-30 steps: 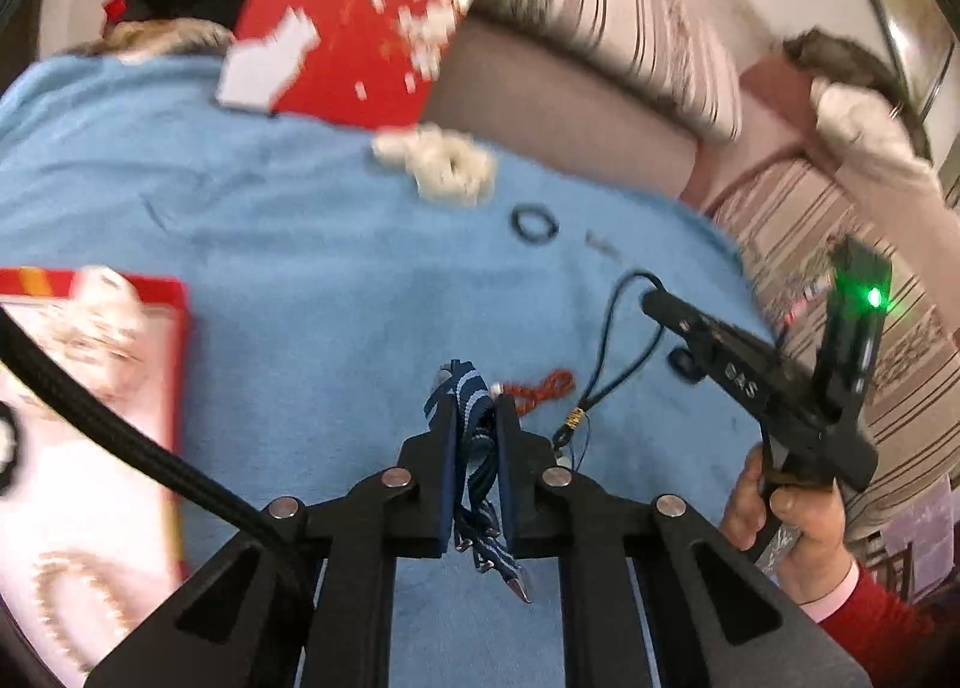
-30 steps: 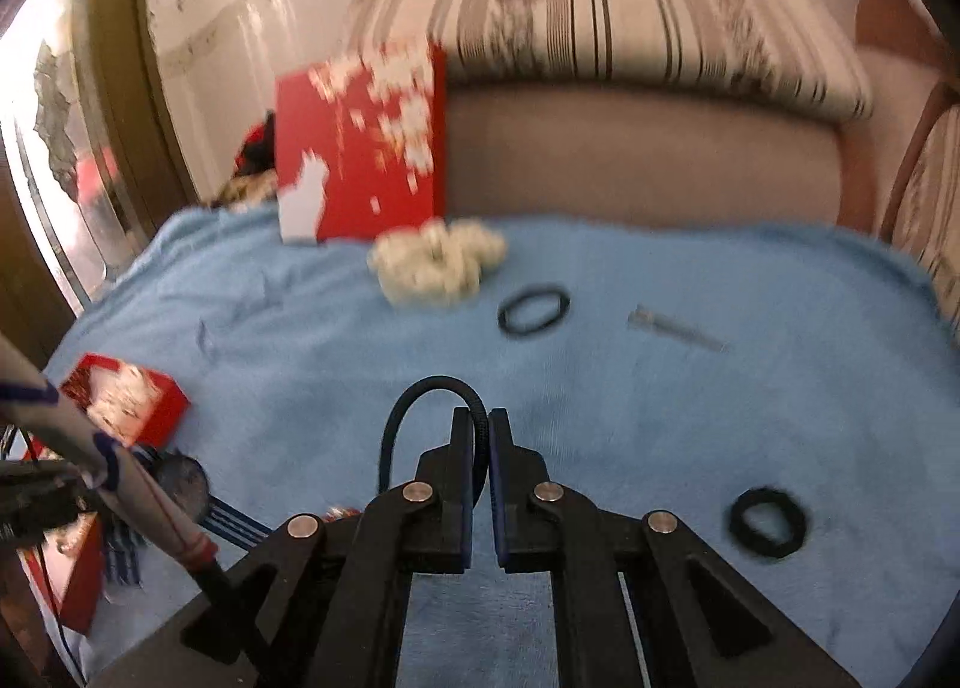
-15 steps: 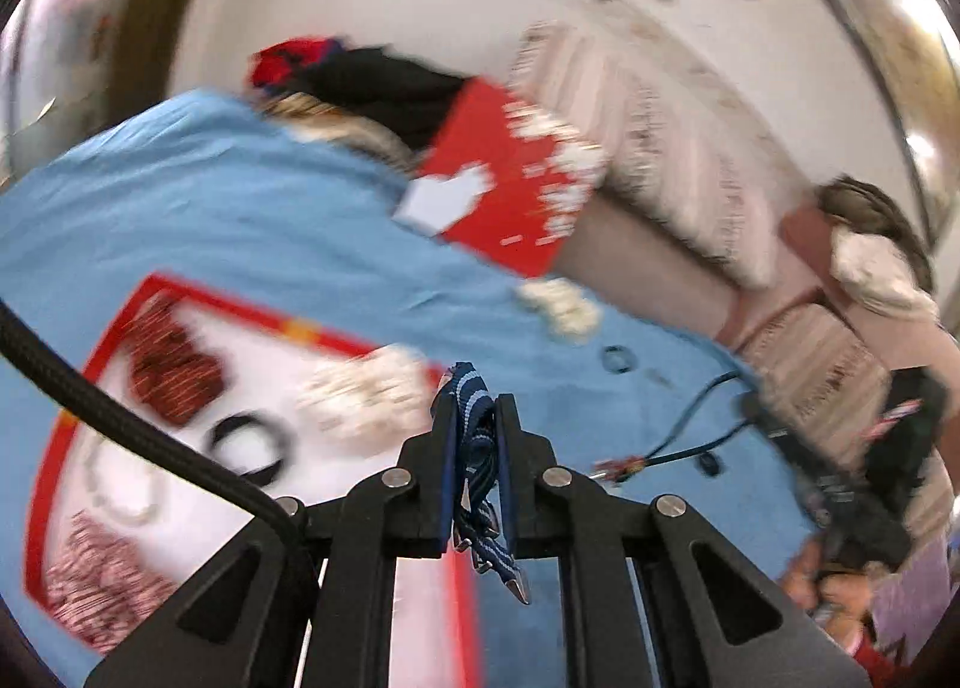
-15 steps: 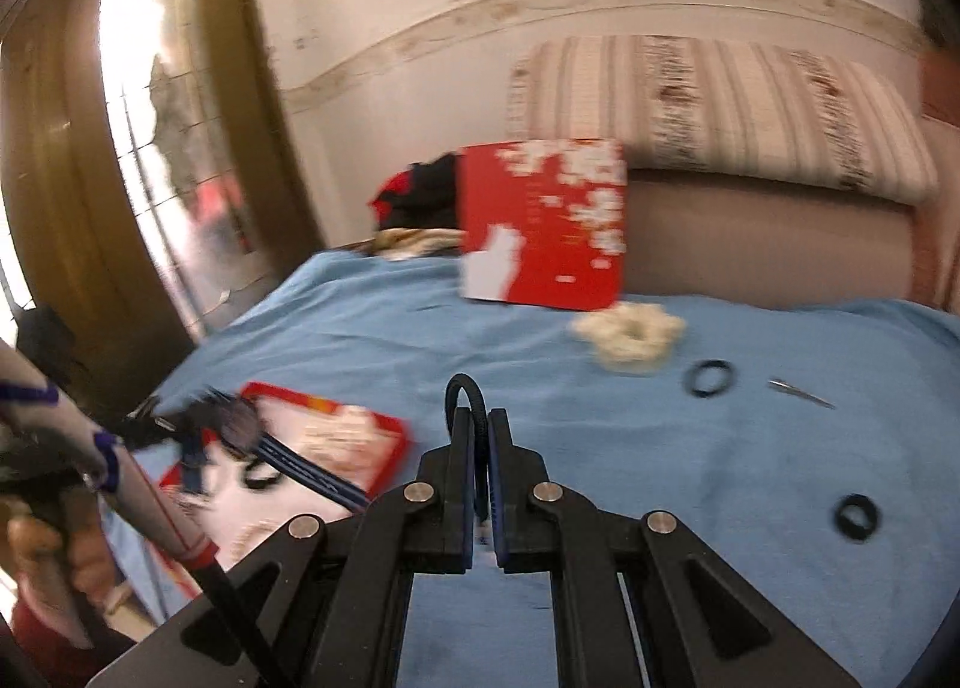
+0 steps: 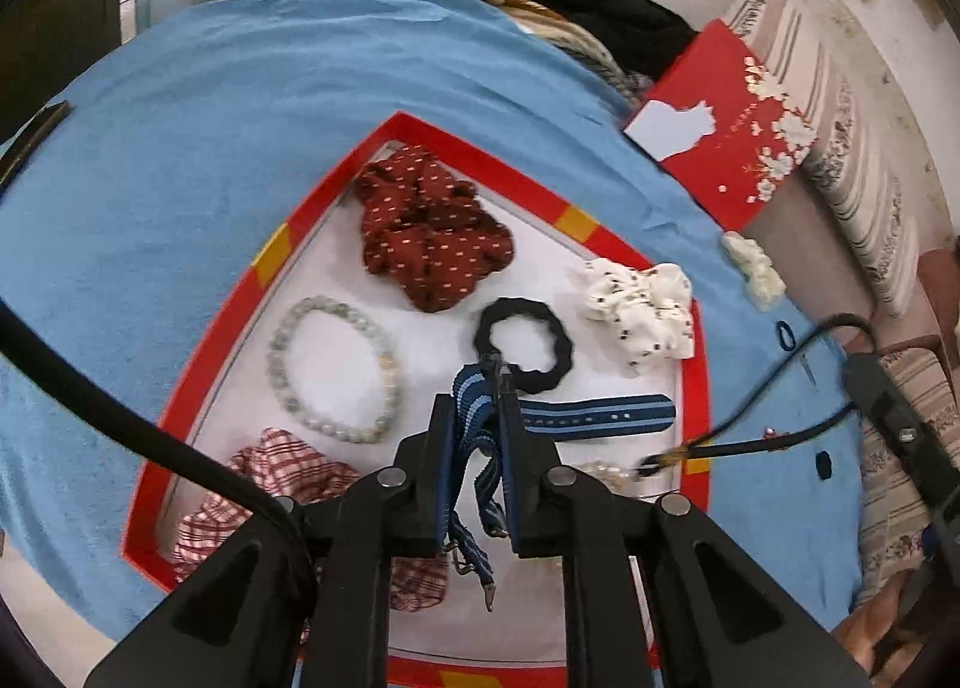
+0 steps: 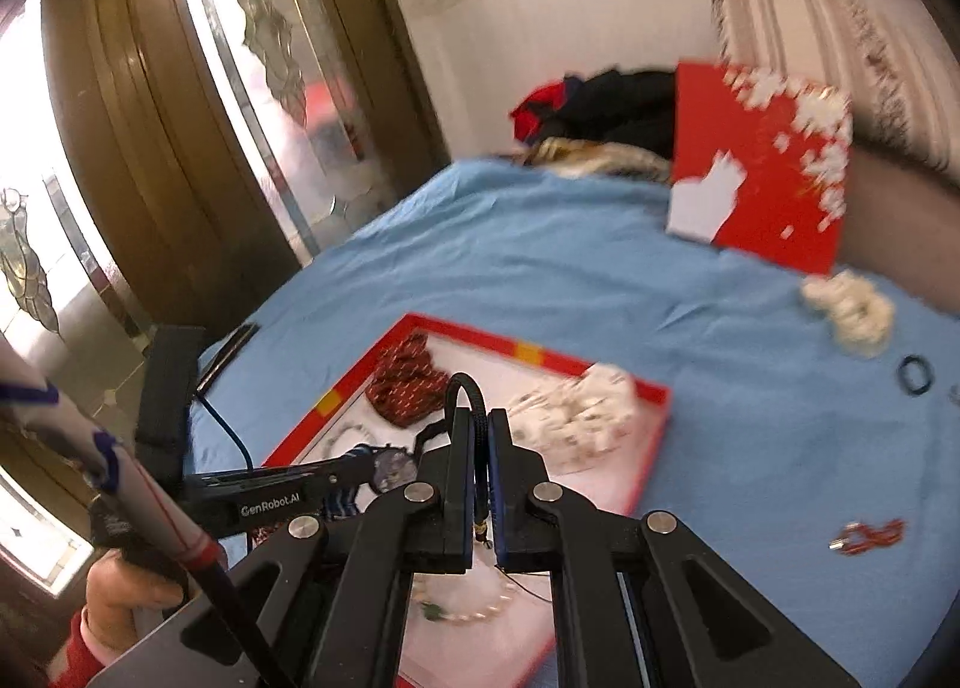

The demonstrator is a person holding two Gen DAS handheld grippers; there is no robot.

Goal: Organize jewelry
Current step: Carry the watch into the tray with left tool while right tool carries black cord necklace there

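Left gripper (image 5: 475,418) jaws clenched on the blue striped watch strap (image 5: 600,415), hovering over the red-rimmed tray (image 5: 228,322). One end of the strap lies flat on the tray's white floor, pointing right; the rest bunches between the jaws and dangles below them.

Right gripper (image 6: 477,448) jaws clamped on a black cord necklace (image 6: 465,388), its loop sticking up above the fingertips. In the left wrist view the cord (image 5: 762,443) stretches across the tray's right rim.

In the tray:
- dark red dotted scrunchie (image 5: 432,235), far side
- white dotted scrunchie (image 5: 645,307), right
- black scrunchie (image 5: 523,341), just ahead of the left jaws, touching the strap
- pale bead bracelet (image 5: 336,367), left
- red plaid scrunchie (image 5: 270,484), near corner

The tray sits on the blue bedspread (image 5: 240,106). Outside it are a cream scrunchie (image 6: 849,311), a black hair tie (image 6: 913,375) and a small red chain (image 6: 867,535). A red box lid (image 6: 759,166) leans against the striped cushion (image 5: 852,178).
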